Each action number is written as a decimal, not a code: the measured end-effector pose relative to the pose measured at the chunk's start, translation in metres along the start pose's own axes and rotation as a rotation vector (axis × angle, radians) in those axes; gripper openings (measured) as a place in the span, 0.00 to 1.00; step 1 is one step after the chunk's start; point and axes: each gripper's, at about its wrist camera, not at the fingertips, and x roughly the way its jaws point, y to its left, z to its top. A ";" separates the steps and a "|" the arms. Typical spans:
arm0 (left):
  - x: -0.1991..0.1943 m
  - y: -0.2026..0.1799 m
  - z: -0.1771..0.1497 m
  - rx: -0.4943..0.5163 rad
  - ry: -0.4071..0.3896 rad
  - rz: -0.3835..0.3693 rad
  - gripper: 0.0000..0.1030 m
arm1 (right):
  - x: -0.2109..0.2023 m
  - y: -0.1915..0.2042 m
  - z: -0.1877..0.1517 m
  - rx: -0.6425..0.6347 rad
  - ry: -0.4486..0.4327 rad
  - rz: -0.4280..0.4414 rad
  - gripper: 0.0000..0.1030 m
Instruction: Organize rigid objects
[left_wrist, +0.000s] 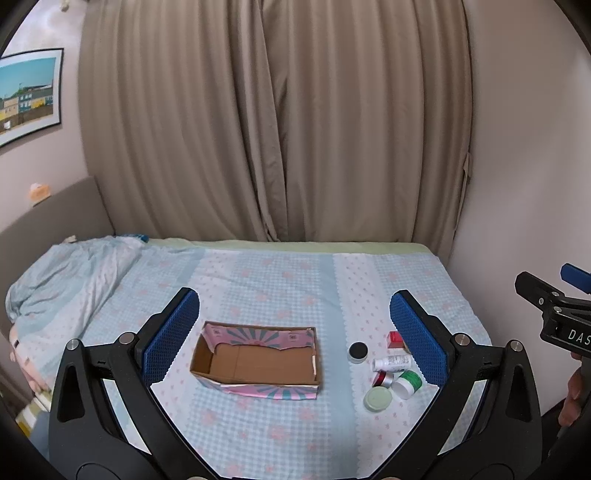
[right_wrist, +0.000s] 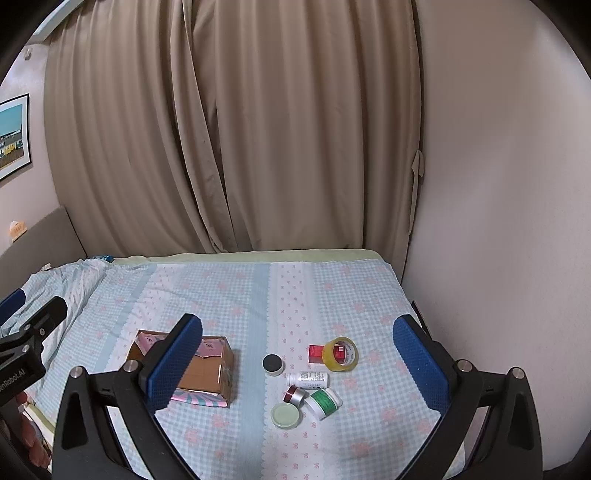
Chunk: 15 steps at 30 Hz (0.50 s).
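Observation:
An open, empty cardboard box (left_wrist: 258, 360) with pink-and-teal flaps sits on the bed; it also shows in the right wrist view (right_wrist: 207, 373). To its right lies a cluster: a black-lidded jar (right_wrist: 273, 363), a red box (right_wrist: 317, 353), a yellow tape roll (right_wrist: 340, 353), a white bottle on its side (right_wrist: 307, 379), a red-and-silver jar (right_wrist: 294, 395), a green-labelled white bottle (right_wrist: 322, 402) and a pale green lid (right_wrist: 285, 415). My left gripper (left_wrist: 295, 332) is open and empty above the box. My right gripper (right_wrist: 297, 363) is open and empty above the cluster.
The bed has a blue checked sheet (left_wrist: 280, 280). A crumpled duvet (left_wrist: 66, 280) lies at the left. Beige curtains (left_wrist: 273, 129) hang behind the bed, and a wall (right_wrist: 498, 221) borders it on the right. The bed's near edge is below the grippers.

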 end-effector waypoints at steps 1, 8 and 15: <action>0.000 0.000 -0.001 -0.001 -0.001 0.000 1.00 | 0.000 0.000 0.000 -0.001 0.000 0.000 1.00; 0.002 -0.002 -0.005 0.003 -0.001 -0.001 1.00 | 0.001 0.003 0.000 0.003 0.005 0.005 1.00; 0.003 -0.002 -0.007 0.003 0.000 -0.001 1.00 | 0.003 0.005 0.000 0.003 0.008 0.012 1.00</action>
